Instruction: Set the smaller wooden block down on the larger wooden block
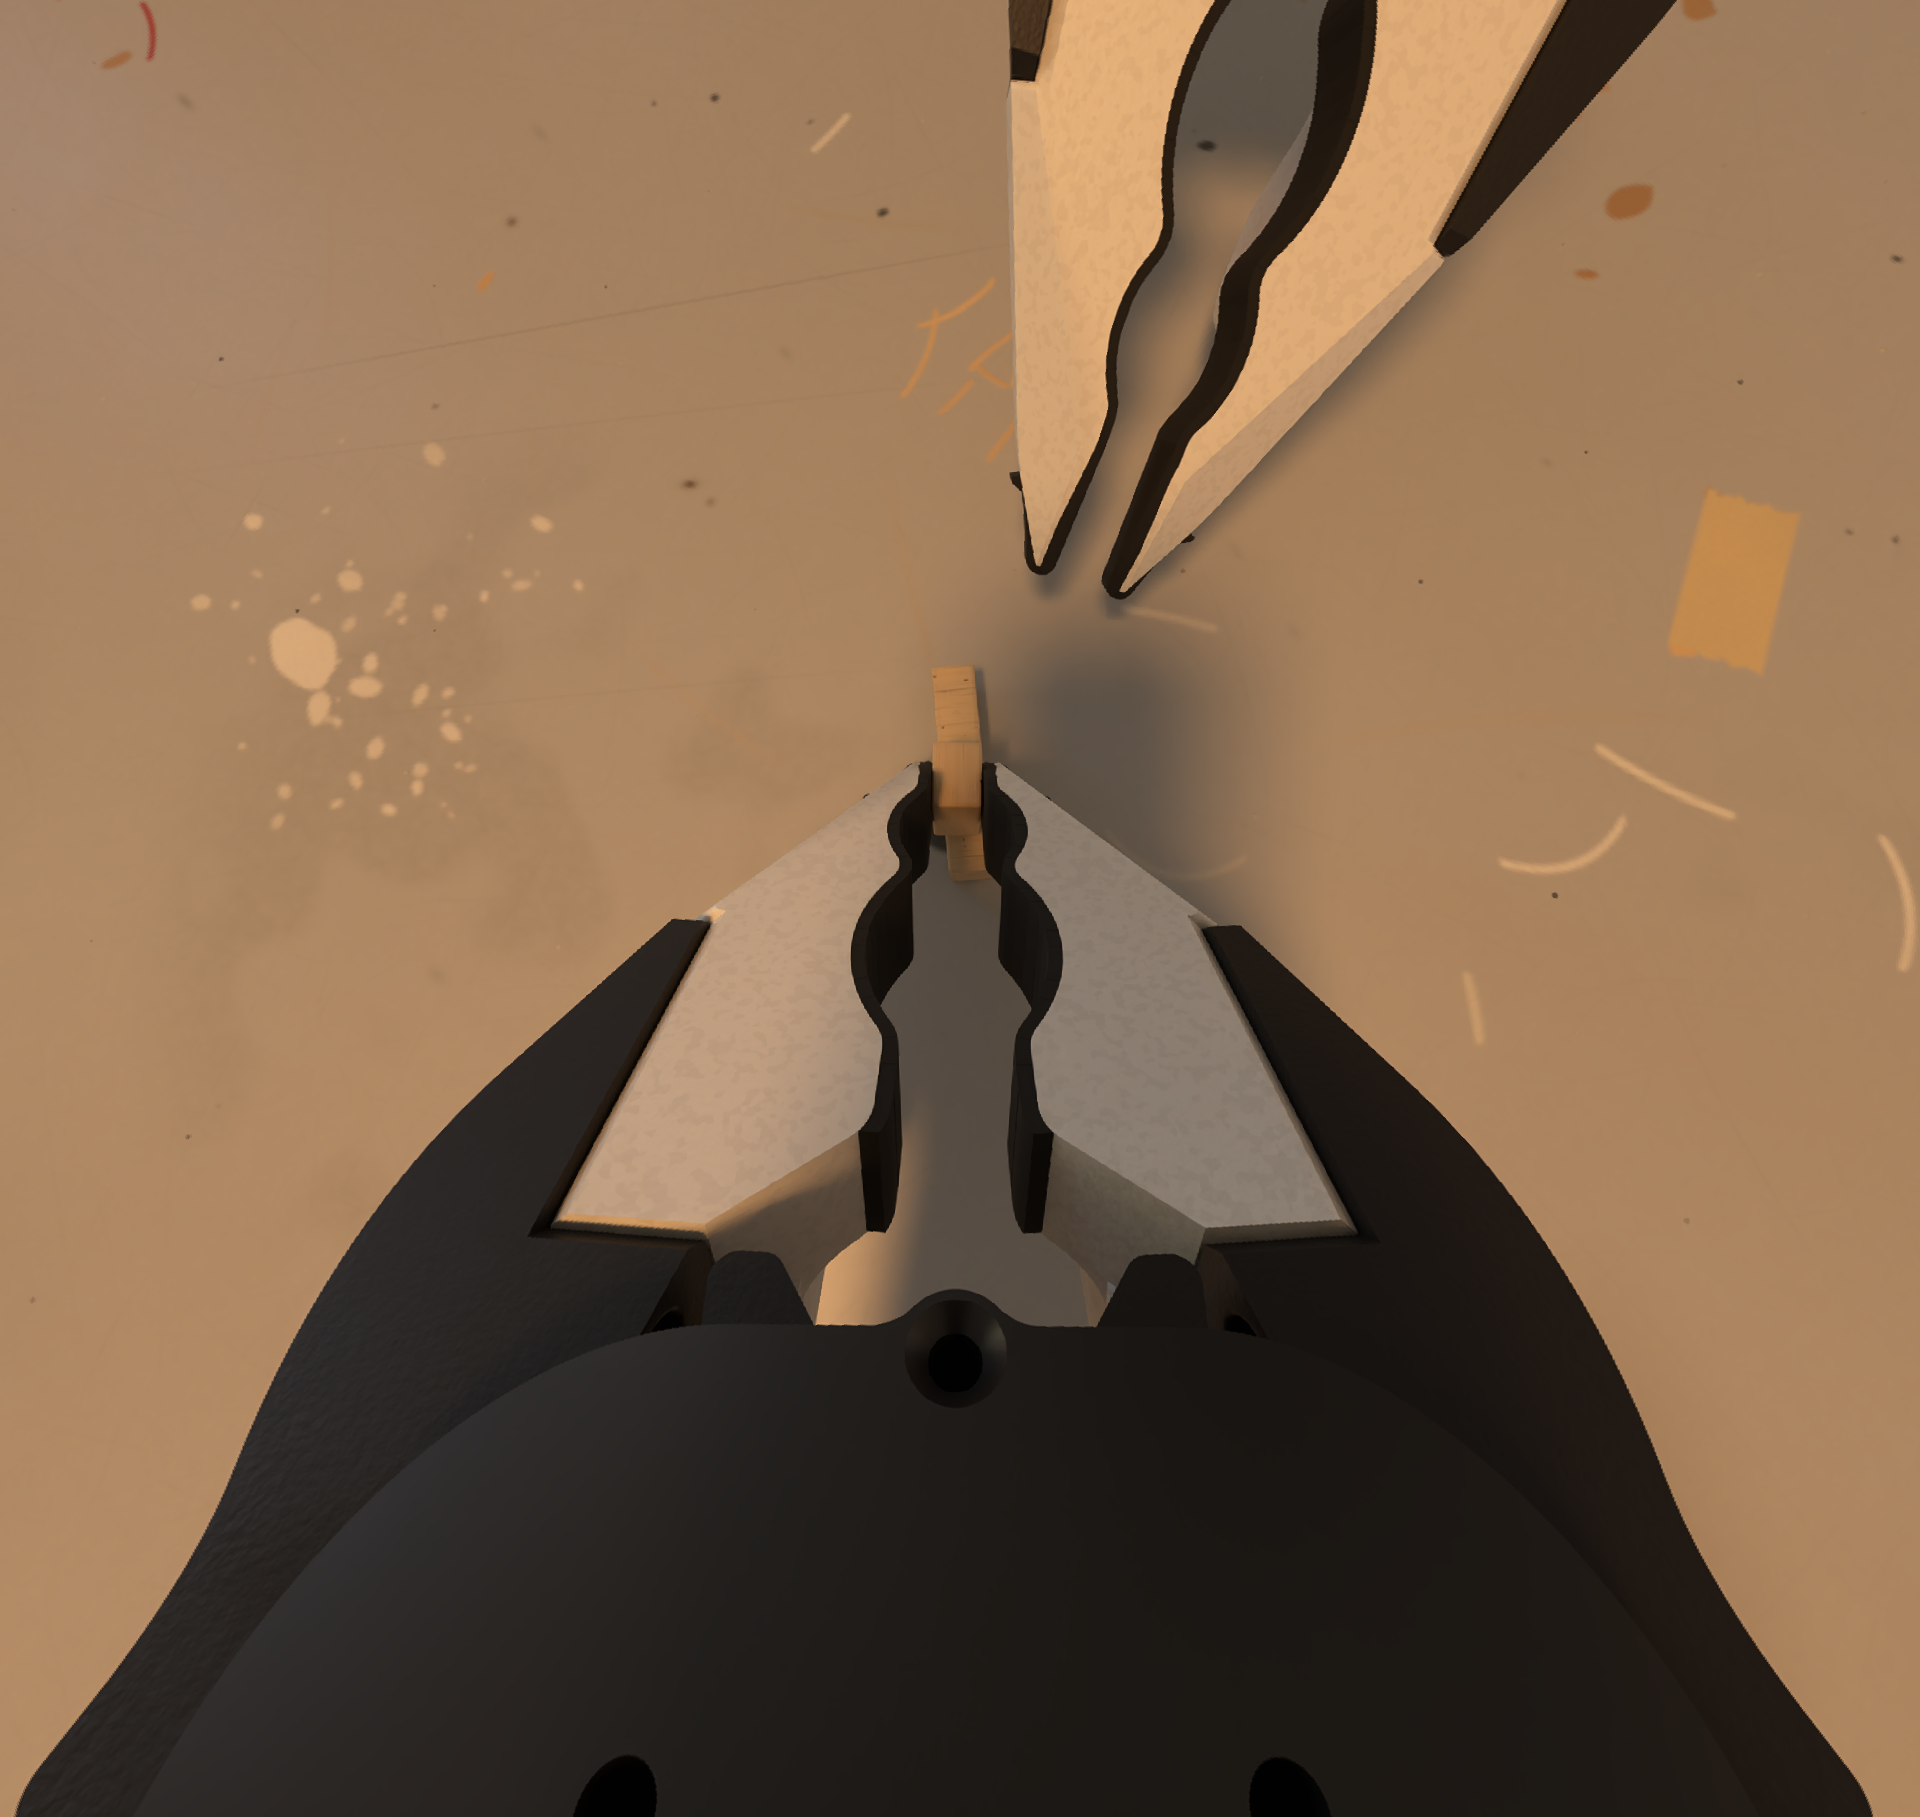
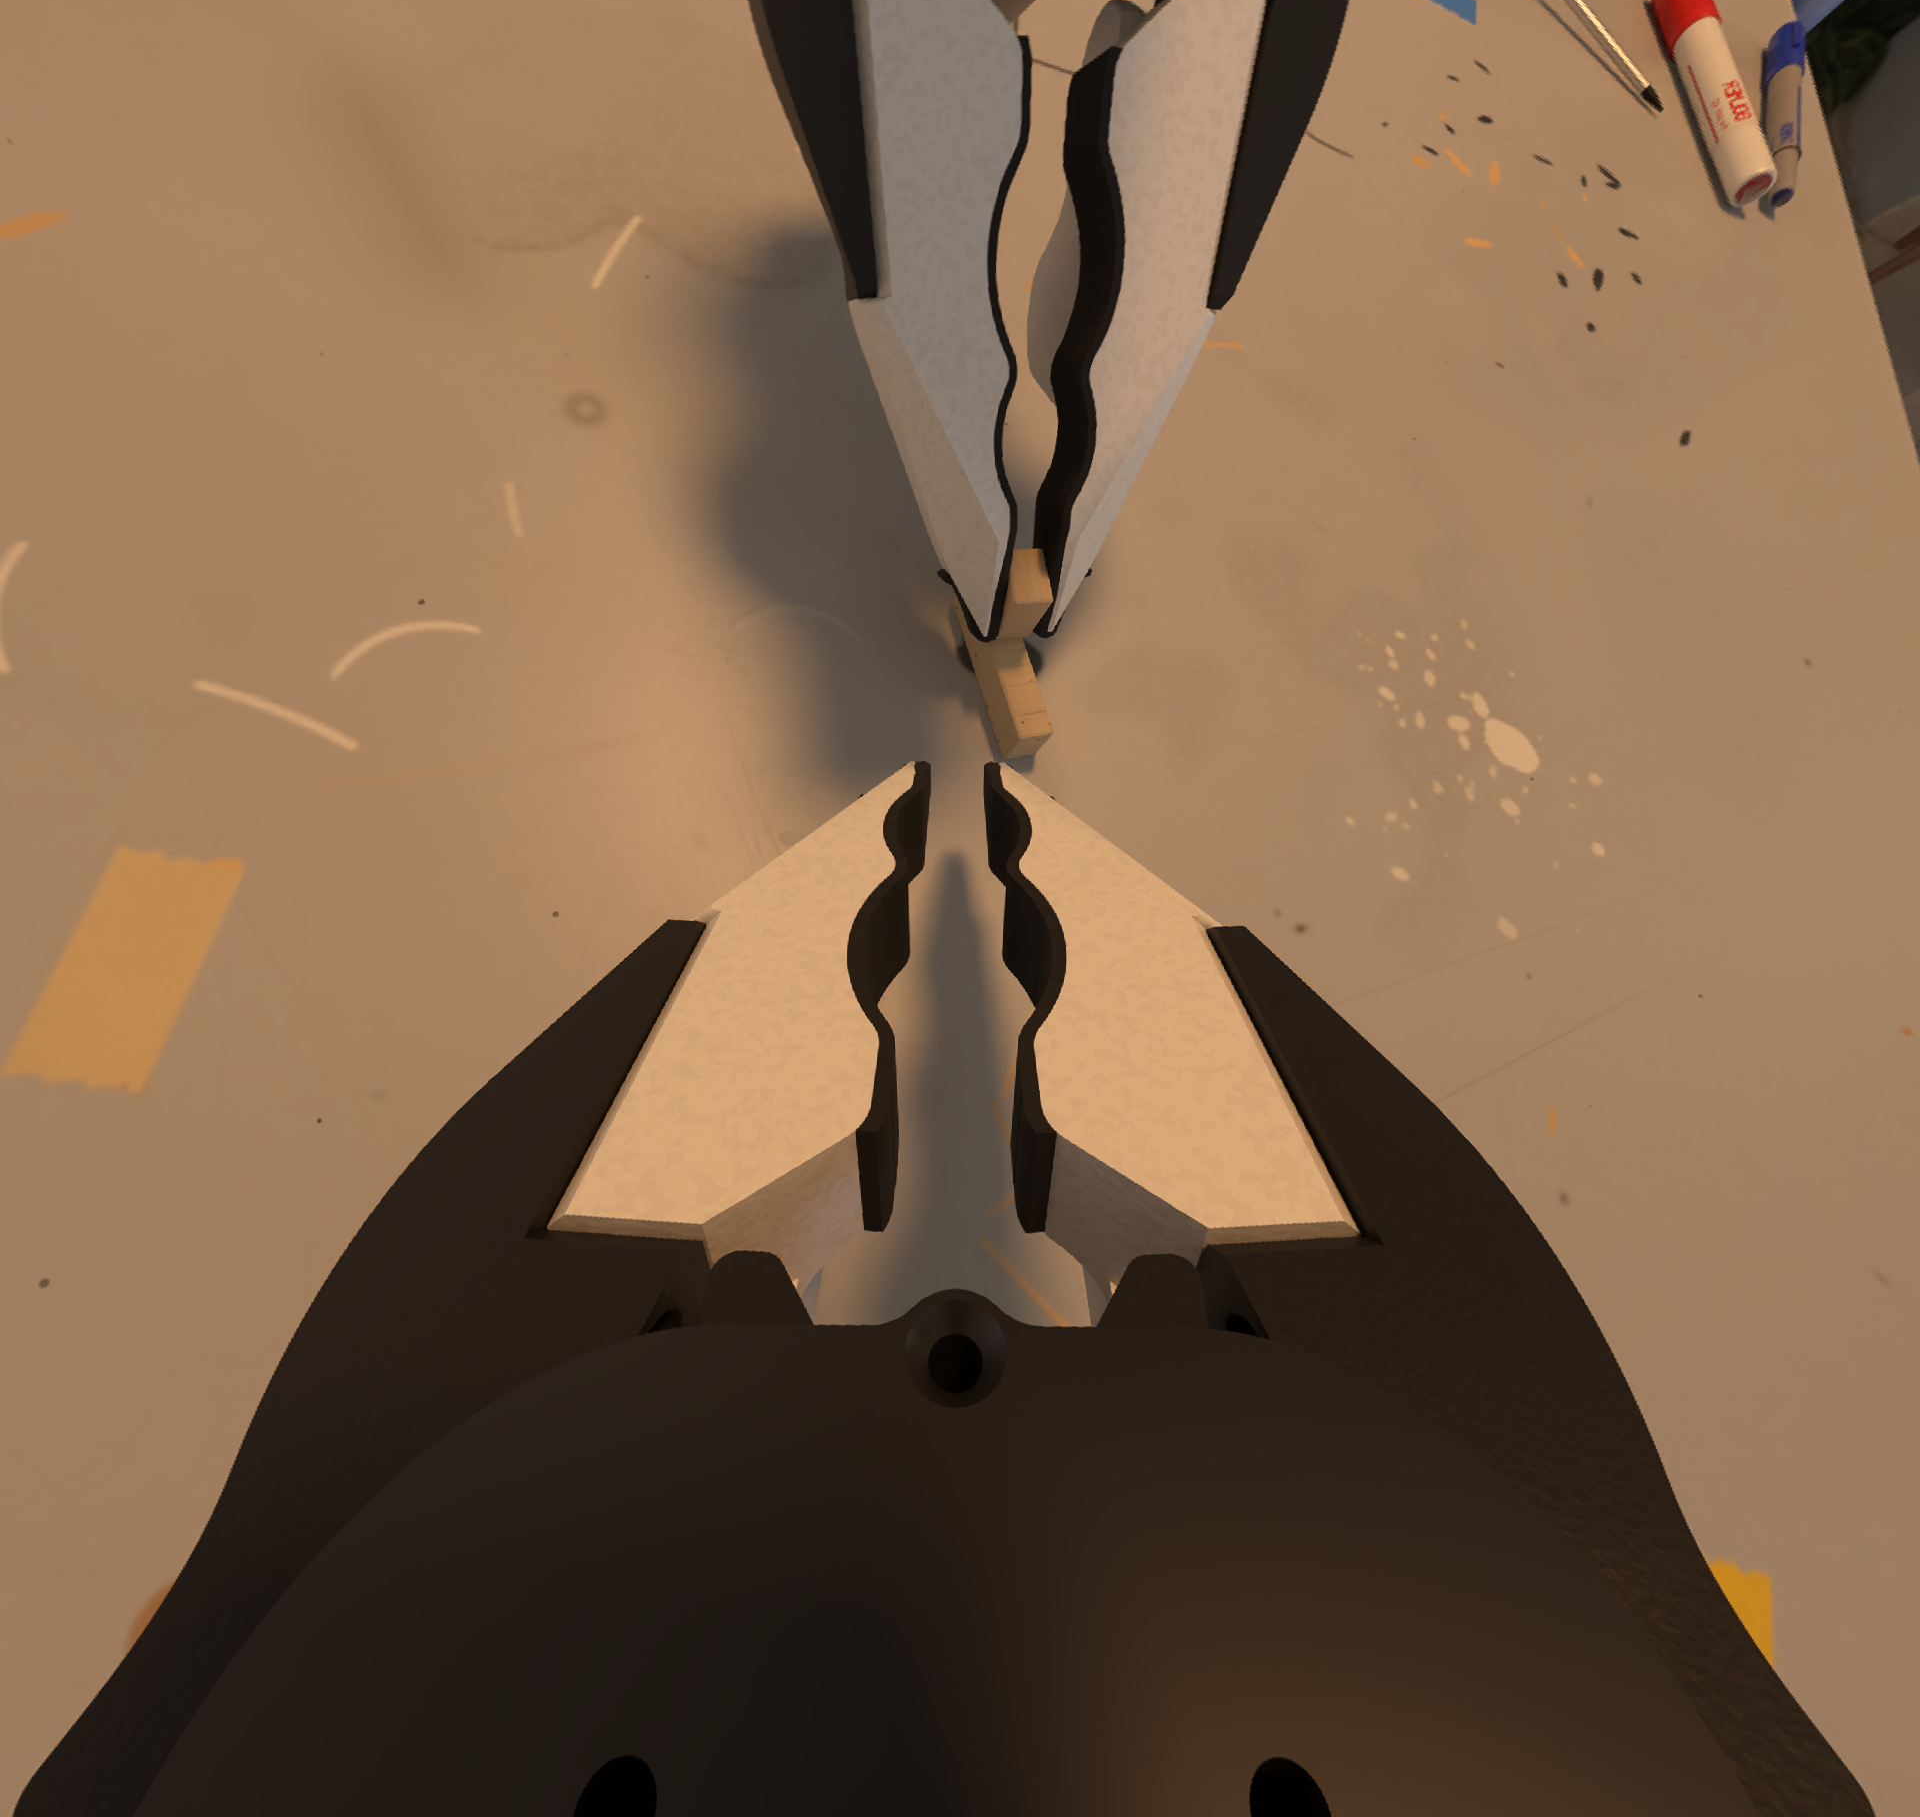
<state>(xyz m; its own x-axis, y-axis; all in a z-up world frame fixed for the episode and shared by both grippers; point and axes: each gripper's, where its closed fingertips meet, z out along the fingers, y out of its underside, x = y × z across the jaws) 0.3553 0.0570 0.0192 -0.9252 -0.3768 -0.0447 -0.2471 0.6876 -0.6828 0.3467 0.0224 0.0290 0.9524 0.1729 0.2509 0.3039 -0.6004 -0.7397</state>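
Note:
My left gripper (image 1: 956,780) is shut on the smaller wooden block (image 1: 956,796), pinching it at the fingertips. The larger wooden block (image 1: 954,713) lies on the table right under it, its ends sticking out beyond the tips. In the right wrist view the left gripper (image 2: 1013,619) comes down from the top, holding the smaller block (image 2: 1029,583) on or just above the larger block (image 2: 1016,707); I cannot tell if they touch. My right gripper (image 2: 954,778) is empty, its jaws a narrow gap apart, just short of the larger block's near end. It also shows in the left wrist view (image 1: 1078,581).
A tan table top (image 2: 416,417) with paint flecks and scratches. A red marker (image 2: 1709,84), a blue marker (image 2: 1785,105) and a thin pen (image 2: 1590,11) lie at the far right corner. Flat tape strips (image 2: 125,967) (image 1: 1733,583) are stuck on the surface.

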